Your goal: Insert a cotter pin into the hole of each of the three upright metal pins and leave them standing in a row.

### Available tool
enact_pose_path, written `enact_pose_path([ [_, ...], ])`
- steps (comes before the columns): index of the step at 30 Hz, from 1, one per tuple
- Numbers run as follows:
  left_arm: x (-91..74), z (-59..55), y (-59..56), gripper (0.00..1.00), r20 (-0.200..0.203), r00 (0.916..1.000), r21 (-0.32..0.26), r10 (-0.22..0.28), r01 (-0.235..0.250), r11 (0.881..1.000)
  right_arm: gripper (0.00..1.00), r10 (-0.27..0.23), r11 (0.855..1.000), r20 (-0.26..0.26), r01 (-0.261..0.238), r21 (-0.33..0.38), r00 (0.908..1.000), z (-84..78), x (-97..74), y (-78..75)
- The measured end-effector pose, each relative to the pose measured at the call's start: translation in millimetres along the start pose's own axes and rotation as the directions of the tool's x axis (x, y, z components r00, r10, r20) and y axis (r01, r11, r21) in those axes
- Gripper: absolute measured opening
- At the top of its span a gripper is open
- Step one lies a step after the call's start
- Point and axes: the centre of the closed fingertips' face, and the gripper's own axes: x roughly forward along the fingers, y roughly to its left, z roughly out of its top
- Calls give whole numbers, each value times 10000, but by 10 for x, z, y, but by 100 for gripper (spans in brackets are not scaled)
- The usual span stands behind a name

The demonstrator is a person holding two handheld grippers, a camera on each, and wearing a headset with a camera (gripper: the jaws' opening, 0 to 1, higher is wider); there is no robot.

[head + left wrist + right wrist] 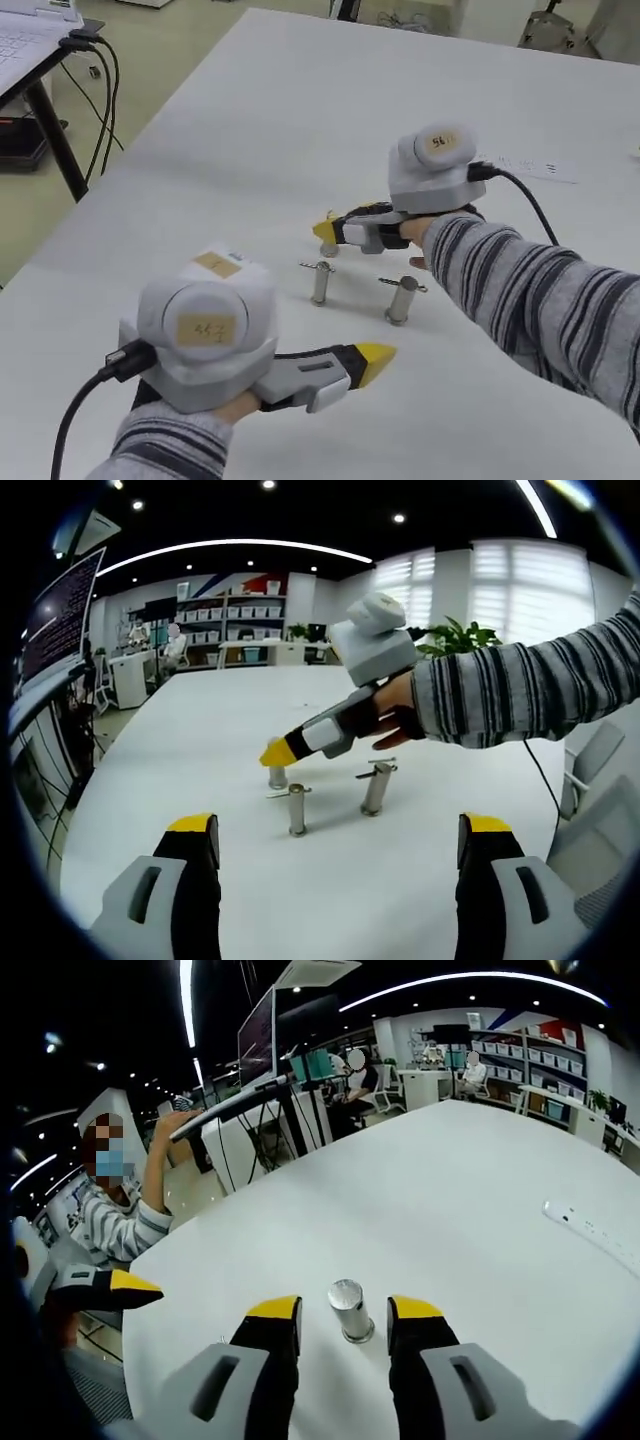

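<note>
1. On the white table [250, 130], three upright metal pins stand close together in a loose cluster, not a straight line.
2. The left pin [321, 284] has a cotter pin [317, 266] lying crosswise through its top. In the left gripper view, this pin [297, 811] is the one nearest the camera.
3. Just beside it, the right pin [400, 301] carries a second cotter pin [403, 284] in the same way.
4. The third pin [329, 249] stands behind the left pin, under the yellow tips of the right gripper [326, 231].
5. In the right gripper view, the third pin [349, 1312] is upright between the jaws of the right gripper [345, 1310]. The jaws stand fairly narrow, one on each side, with a slim gap to the pin, so they are not clamped on it.
6. The left gripper [372, 360] hovers low over the near part of the table, apart from the pins. In its own view the left gripper [338, 830] has its jaws spread wide with nothing between them.
7. A striped sleeve [540, 300] reaches in behind the right gripper [272, 752].
8. A white power strip [595, 1232] lies on the table well away from the pins.
</note>
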Motion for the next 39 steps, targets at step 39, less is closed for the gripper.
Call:
enact_pose_path([
  [39,21,-72,-59,97,-446,9990,680,-64,94,9976,9,-530,9901,-229,495,-1314,9983,-47,-268,-197],
])
